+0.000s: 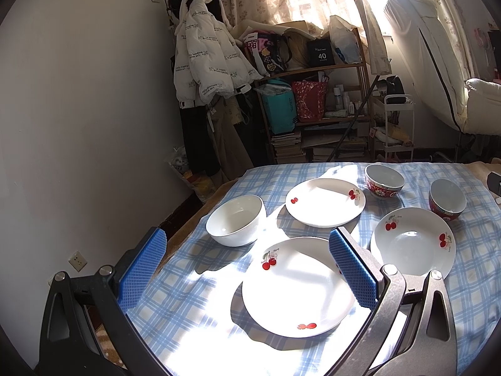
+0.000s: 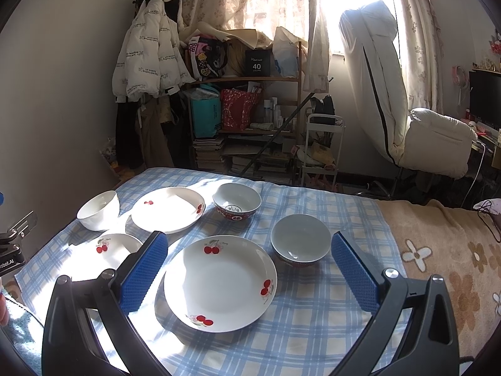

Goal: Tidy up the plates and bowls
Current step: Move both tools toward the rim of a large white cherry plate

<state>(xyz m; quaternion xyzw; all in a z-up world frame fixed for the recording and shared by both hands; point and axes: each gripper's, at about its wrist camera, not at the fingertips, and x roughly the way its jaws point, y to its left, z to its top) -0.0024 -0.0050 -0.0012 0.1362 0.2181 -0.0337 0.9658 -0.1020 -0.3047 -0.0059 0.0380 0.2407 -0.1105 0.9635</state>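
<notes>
Crockery for sorting lies spread on a blue checked cloth (image 2: 313,329) over the tabletop: three cherry-printed plates, one white bowl and two red-patterned bowls, none stacked yet. Largest items first: the near-left plate (image 1: 297,288) lies under the left gripper (image 1: 247,269), the deep plate (image 2: 220,282) under the right gripper (image 2: 250,263), and the far plate (image 2: 169,208) behind them. Both pairs of jaws stand released and wide, holding nothing, clear of the dishes. The white bowl (image 1: 236,224) sits near the cloth's left edge, beyond which the surface drops to the floor; a sideways nudge there could probably tip it off. The near red bowl (image 2: 300,242) lies just beside the deep plate's rim, and the far red bowl (image 2: 237,205) near the far plate, so lifting a plate at a tilt risks clinking or dragging a neighbour. Glazed rims may slip from a shallow pinch, and the loose cloth could bunch. Open room lies at the near-right cloth and toward the floral blanket (image 2: 438,266).
</notes>
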